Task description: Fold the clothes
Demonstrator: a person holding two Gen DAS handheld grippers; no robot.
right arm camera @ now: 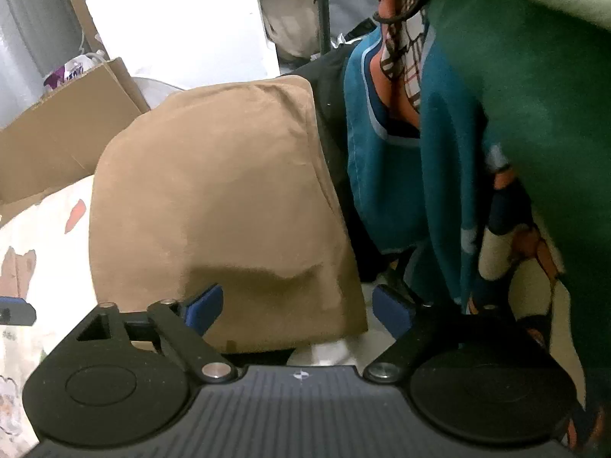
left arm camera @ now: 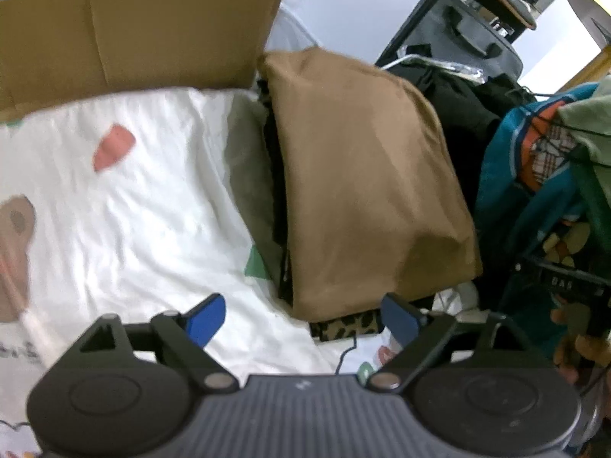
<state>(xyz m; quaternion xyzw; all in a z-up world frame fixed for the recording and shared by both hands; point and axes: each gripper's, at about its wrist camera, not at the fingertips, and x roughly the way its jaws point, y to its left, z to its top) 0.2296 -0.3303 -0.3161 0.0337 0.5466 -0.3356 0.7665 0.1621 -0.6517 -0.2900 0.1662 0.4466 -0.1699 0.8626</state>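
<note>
Folded garment [left arm camera: 366, 191]: top of a stack on the bedsheet [left arm camera: 145, 198], at 12 o'clock from both grippers.
Cardboard [left arm camera: 133, 26]: behind the sheet, at 10 o'clock.
Hanging clothes [right arm camera: 439, 145]: beside the stack, at 2 o'clock.
Patterned cloth [left arm camera: 347, 326]: bottom of the stack, near edge.

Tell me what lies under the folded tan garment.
Under the tan garment sit dark folded clothes and a leopard-print piece, stacked on the white printed sheet. How many layers, and their full shapes, stays covered.
</note>
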